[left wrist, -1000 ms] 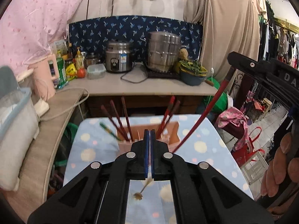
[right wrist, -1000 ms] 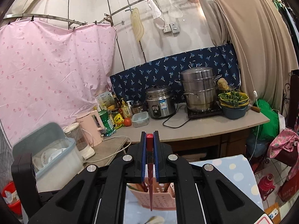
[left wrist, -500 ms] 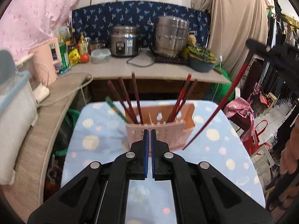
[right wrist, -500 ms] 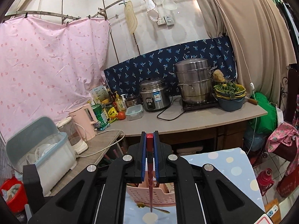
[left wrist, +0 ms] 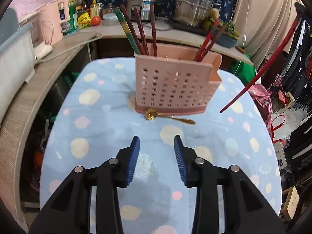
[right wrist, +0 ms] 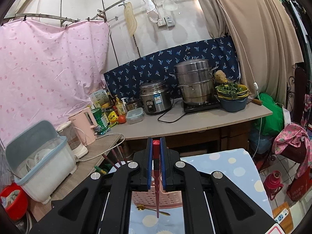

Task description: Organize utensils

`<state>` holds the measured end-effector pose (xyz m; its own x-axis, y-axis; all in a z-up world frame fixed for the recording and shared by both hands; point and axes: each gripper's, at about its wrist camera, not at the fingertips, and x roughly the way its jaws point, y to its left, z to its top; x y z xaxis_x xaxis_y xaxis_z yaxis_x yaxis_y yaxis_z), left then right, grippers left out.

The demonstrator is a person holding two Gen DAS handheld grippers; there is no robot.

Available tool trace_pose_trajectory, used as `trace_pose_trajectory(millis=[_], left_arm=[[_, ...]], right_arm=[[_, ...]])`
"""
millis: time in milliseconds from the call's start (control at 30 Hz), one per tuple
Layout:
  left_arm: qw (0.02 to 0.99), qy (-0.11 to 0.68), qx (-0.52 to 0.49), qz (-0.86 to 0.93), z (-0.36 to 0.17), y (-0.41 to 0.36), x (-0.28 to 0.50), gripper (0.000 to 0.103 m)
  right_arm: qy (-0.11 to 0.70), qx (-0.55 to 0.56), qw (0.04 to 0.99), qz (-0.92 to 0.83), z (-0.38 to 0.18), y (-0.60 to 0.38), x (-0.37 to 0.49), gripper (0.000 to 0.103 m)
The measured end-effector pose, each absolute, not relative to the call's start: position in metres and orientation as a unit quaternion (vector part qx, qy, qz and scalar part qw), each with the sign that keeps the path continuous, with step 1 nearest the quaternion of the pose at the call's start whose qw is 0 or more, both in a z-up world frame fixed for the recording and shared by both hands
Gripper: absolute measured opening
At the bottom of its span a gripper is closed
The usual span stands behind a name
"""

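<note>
A pink perforated utensil holder (left wrist: 175, 83) stands on the blue dotted cloth (left wrist: 109, 136), with several chopsticks (left wrist: 140, 33) upright in it. A gold spoon (left wrist: 167, 116) lies on the cloth against the holder's front base. My left gripper (left wrist: 157, 154) is open and empty, low over the cloth in front of the spoon. My right gripper (right wrist: 156, 165) is shut on a red chopstick (right wrist: 156, 177) that points down above the holder (right wrist: 156, 197) and spoon (right wrist: 152, 209). The same chopstick (left wrist: 261, 70) slants in the air at the right of the left wrist view.
A wooden counter (right wrist: 195, 122) behind the table carries a rice cooker (right wrist: 155, 99), steel steamer pot (right wrist: 195, 83), bowls of greens (right wrist: 232, 95), bottles and a pink kettle (right wrist: 85, 124). A lidded dish bin (right wrist: 41, 161) stands at left. Bags and clothes crowd the right floor.
My left gripper has opened and dropped lower and closer to the cloth, in front of the spoon. My right gripper stays shut on the red chopstick, with little movement.
</note>
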<state>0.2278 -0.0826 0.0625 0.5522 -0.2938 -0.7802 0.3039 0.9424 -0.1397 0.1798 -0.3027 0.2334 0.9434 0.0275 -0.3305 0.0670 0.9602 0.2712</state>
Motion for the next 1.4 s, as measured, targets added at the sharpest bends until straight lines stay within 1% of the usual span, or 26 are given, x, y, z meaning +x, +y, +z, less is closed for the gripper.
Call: trace_pose_trajectory(millis=[33, 100, 200, 300, 400, 467, 567, 633, 733, 800, 933, 1200, 1267, 1333, 1367, 1400], left_arm=[[0.880, 0.444, 0.007, -0.169, 0.060, -0.086, 0.229, 0.049], [0.881, 0.443, 0.012, -0.167, 0.052, -0.098, 0.230, 0.053], [0.883, 0.440, 0.013, -0.164, 0.044, -0.120, 0.233, 0.054], [0.883, 0.444, -0.007, -0.151, 0.033, -0.143, 0.246, 0.054], [0.884, 0.451, -0.025, -0.119, 0.021, -0.164, 0.261, 0.057], [0.883, 0.458, -0.031, -0.102, 0.010, -0.178, 0.269, 0.058], [0.884, 0.463, -0.024, -0.057, -0.007, -0.199, 0.284, 0.063], [0.882, 0.469, -0.020, -0.033, -0.018, -0.208, 0.292, 0.064], [0.873, 0.486, -0.029, 0.002, -0.036, -0.210, 0.305, 0.064], [0.883, 0.468, -0.021, 0.027, -0.038, -0.208, 0.306, 0.064], [0.882, 0.469, -0.020, 0.031, -0.044, -0.193, 0.306, 0.065], [0.885, 0.466, -0.003, 0.000, -0.048, -0.128, 0.278, 0.062], [0.886, 0.464, -0.006, -0.002, -0.047, -0.115, 0.275, 0.059], [0.886, 0.463, -0.011, -0.006, -0.044, -0.110, 0.278, 0.047], [0.886, 0.463, -0.014, -0.011, -0.041, -0.108, 0.280, 0.044], [0.886, 0.462, -0.017, -0.016, -0.041, -0.105, 0.282, 0.039]], right_arm=[[0.168, 0.142, 0.975, -0.012, 0.232, -0.306, 0.177, 0.007], [0.168, 0.142, 0.975, -0.018, 0.230, -0.312, 0.173, 0.007], [0.167, 0.145, 0.975, -0.029, 0.227, -0.326, 0.169, 0.007], [0.168, 0.148, 0.974, -0.038, 0.223, -0.339, 0.168, 0.007], [0.170, 0.155, 0.972, -0.044, 0.216, -0.354, 0.169, 0.007], [0.172, 0.158, 0.971, -0.046, 0.211, -0.363, 0.171, 0.007], [0.176, 0.163, 0.970, -0.048, 0.202, -0.374, 0.175, 0.007], [0.179, 0.167, 0.968, -0.048, 0.196, -0.382, 0.178, 0.007], [0.185, 0.175, 0.966, -0.046, 0.186, -0.391, 0.183, 0.007], [0.188, 0.176, 0.965, -0.045, 0.183, -0.394, 0.185, 0.007], [0.191, 0.182, 0.964, -0.039, 0.178, -0.393, 0.186, 0.007], [0.194, 0.185, 0.963, -0.022, 0.172, -0.375, 0.182, 0.007], [0.195, 0.185, 0.963, -0.018, 0.171, -0.371, 0.181, 0.007], [0.198, 0.186, 0.962, -0.014, 0.170, -0.366, 0.181, 0.007], [0.199, 0.185, 0.962, -0.012, 0.170, -0.364, 0.181, 0.007], [0.200, 0.183, 0.962, -0.011, 0.170, -0.362, 0.181, 0.007]])
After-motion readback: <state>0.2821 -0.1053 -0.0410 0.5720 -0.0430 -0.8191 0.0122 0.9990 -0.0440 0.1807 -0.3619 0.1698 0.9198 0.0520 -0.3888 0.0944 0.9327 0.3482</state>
